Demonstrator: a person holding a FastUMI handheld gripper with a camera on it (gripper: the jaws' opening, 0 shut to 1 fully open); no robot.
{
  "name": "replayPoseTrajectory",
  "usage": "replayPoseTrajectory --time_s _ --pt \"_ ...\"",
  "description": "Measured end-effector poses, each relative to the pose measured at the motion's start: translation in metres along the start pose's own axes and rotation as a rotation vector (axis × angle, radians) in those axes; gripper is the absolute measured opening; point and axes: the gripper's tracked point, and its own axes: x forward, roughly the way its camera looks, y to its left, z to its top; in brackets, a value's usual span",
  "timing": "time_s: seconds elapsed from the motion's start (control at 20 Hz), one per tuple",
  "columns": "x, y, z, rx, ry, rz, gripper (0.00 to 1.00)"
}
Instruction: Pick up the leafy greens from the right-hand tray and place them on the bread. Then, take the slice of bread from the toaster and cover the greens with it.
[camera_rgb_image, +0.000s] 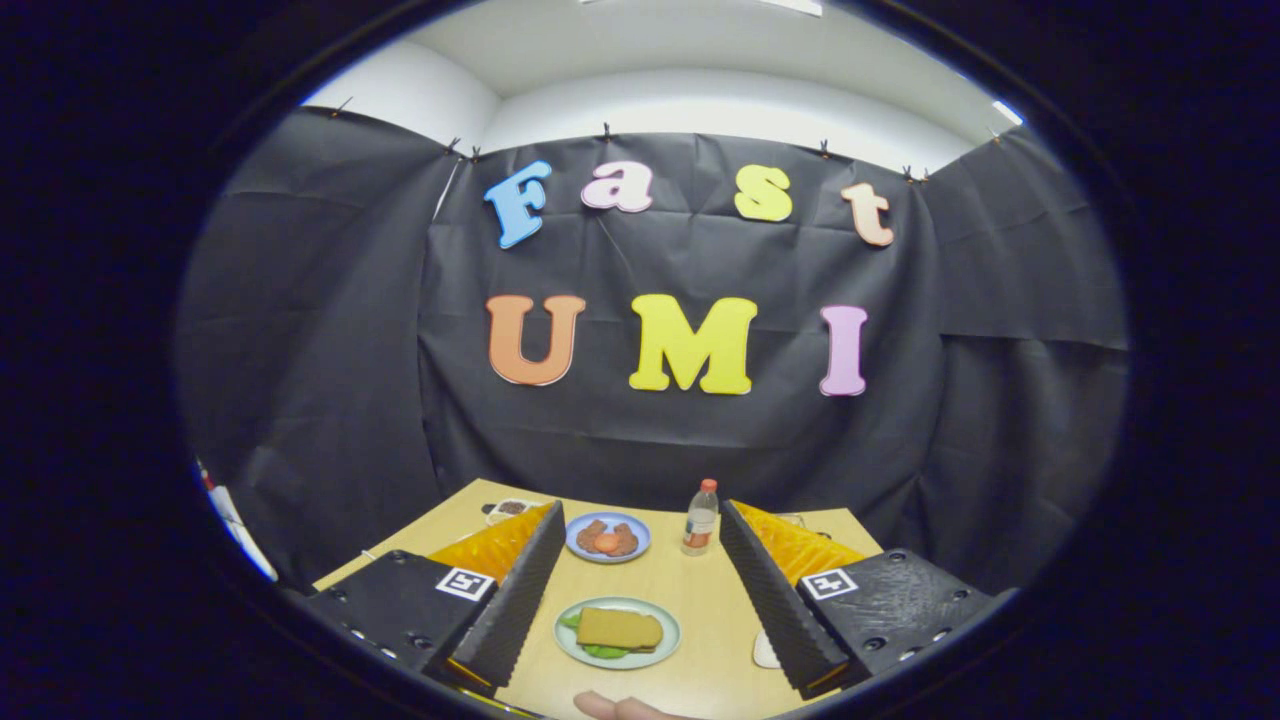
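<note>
My claw (635, 590) hung spread wide and empty above the pale green plate (668, 648), where the tan bread slice (619, 628) covered the leafy greens (603, 651).

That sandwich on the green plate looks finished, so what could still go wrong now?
1. The tool is open and empty above the table, its fingers on either side of the plate; lowering carelessly could nudge the top bread off the greens.
2. The bottle stands upright just beyond the fingers; a forward sweep might tip it.
3. A fingertip pokes in near the plate and could be bumped.
</note>
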Motion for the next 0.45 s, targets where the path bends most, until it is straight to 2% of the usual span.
replayPoseTrajectory --time_s 0.45 --pt "-0.016 0.001 -0.001 -0.043 -0.011 -0.036 0.96"
